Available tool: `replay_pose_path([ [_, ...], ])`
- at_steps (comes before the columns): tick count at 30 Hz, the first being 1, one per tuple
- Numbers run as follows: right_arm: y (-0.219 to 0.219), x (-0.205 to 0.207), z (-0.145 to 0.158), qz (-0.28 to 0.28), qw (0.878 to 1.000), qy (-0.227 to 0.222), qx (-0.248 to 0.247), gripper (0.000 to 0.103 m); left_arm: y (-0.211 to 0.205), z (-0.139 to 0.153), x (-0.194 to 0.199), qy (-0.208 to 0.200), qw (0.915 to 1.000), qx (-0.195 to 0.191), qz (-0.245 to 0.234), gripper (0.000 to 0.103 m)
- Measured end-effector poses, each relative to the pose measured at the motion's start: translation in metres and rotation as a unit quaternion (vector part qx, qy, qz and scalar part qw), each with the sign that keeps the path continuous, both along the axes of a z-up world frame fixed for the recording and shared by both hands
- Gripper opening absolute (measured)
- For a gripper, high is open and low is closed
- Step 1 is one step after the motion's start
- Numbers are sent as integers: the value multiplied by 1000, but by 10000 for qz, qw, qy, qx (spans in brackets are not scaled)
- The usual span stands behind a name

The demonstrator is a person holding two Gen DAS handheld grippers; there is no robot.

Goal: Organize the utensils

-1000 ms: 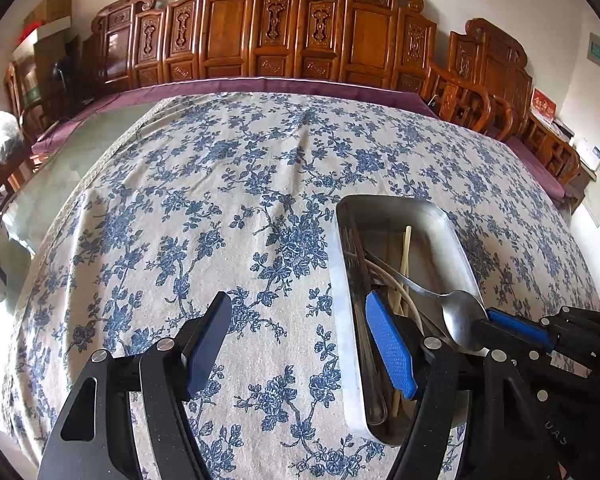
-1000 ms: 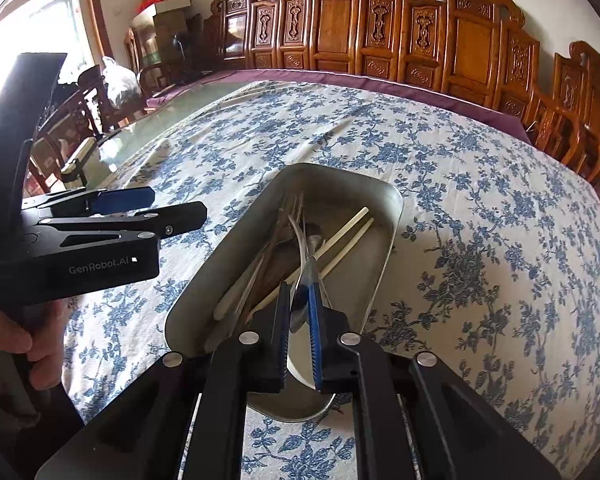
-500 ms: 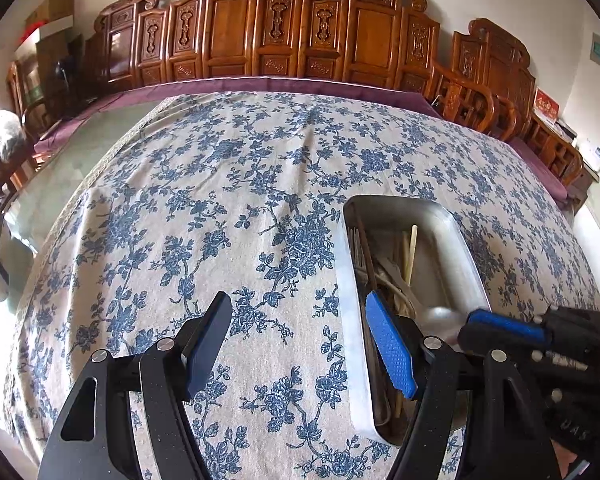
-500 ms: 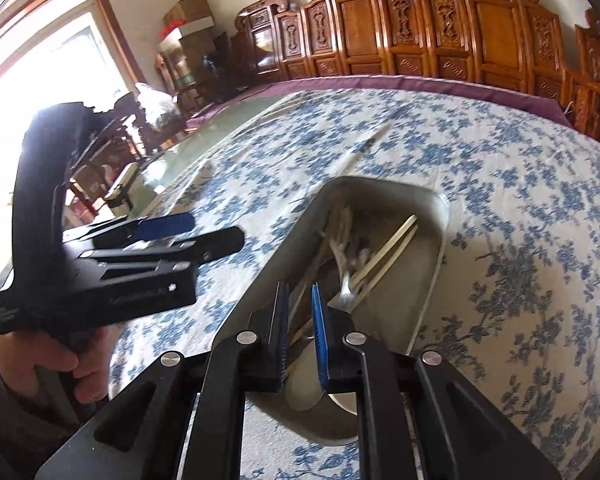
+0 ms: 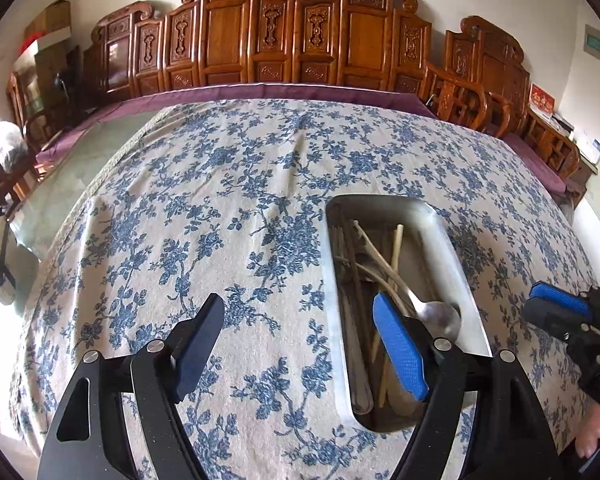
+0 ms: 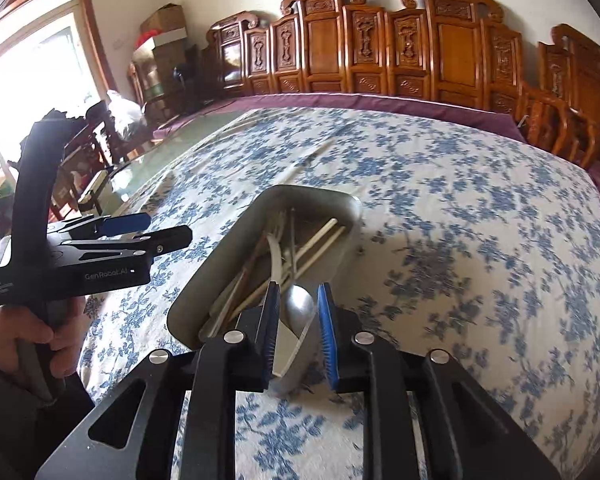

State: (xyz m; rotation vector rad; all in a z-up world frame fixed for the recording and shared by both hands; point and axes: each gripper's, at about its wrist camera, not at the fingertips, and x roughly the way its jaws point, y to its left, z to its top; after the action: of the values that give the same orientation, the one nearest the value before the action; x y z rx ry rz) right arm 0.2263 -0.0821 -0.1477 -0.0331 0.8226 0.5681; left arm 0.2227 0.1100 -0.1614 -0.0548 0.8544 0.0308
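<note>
A: Floral tablecloth (image 5: 228, 208), carved chairs (image 5: 236, 40) behind. What changed?

B: Right gripper (image 6: 299, 332) was pinching the spoon (image 5: 436, 314) a sec ago; jaws opening now, nothing btwn pads. Spoon lies in the metal tray (image 5: 466, 292) w/ chopsticks (image 5: 396, 246).

A: Left gripper (image 5: 300, 348)?

B: Wide apart, opening, empty, beside tray. Spoon's prob delivered.

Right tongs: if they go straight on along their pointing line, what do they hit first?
Most likely the metal spoon, whose bowl lies in the steel tray right ahead between the opening right tongs, untouched by the pads. Depth is unclear; the tray's near rim could come first.
</note>
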Motion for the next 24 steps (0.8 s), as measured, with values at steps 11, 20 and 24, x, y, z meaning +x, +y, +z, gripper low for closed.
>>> replay_pose_path([
  [11,-63,-42,24,-829,9961,-304,-37,79,-46,30,-43,-193,9994,14,-276,91],
  [20,-92,-77,44,-1170,9919,-495,-77,100,-82,40,-81,-116,9988,47,-473,95],
  [24,-102,-95,57,-1278,9899,-610,-51,100,-91,53,-97,-198,9986,71,-493,95],
])
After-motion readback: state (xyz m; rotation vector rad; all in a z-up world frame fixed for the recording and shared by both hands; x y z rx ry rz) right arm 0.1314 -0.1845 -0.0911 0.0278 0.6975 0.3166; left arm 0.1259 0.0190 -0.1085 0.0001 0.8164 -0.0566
